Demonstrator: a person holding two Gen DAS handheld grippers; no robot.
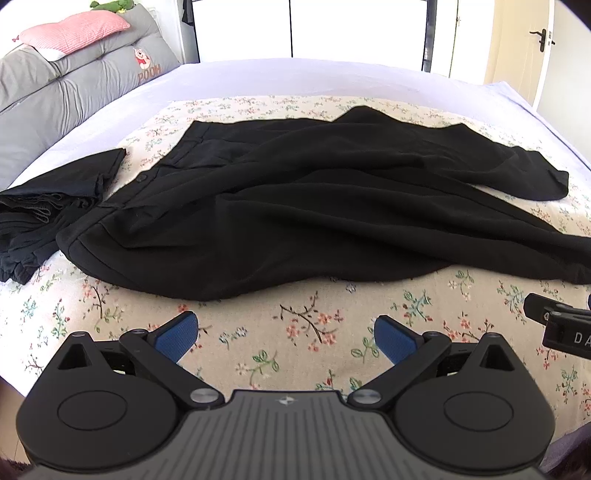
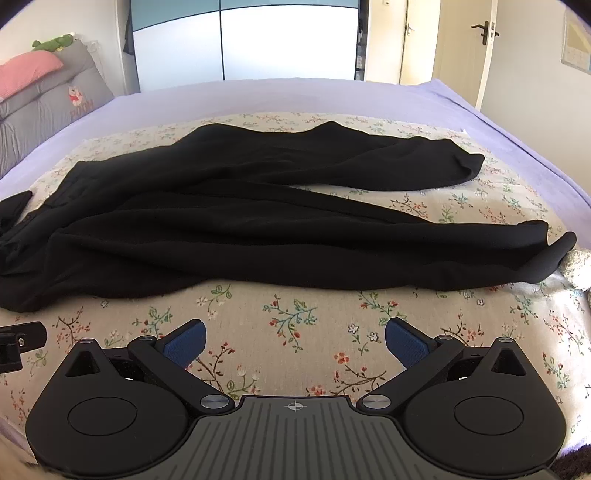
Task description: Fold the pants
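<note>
Black pants (image 1: 314,206) lie spread and wrinkled across a floral cloth (image 1: 295,332) on the bed, waistband to the left, both legs running right. In the right wrist view the pants (image 2: 258,229) show two separate legs, with cuffs at the right. My left gripper (image 1: 286,334) hovers open over the floral cloth, just short of the pants' near edge, nothing between its blue pads. My right gripper (image 2: 293,341) is likewise open and empty, in front of the near leg. A piece of the right gripper (image 1: 561,321) shows at the right edge of the left wrist view.
A second dark garment (image 1: 48,210) lies folded left of the waistband. Grey cushions (image 1: 74,85) and a pink pillow (image 1: 74,31) sit at the head of the bed on the left. A lilac sheet (image 2: 295,96) covers the far side. A door (image 2: 465,44) stands at the back right.
</note>
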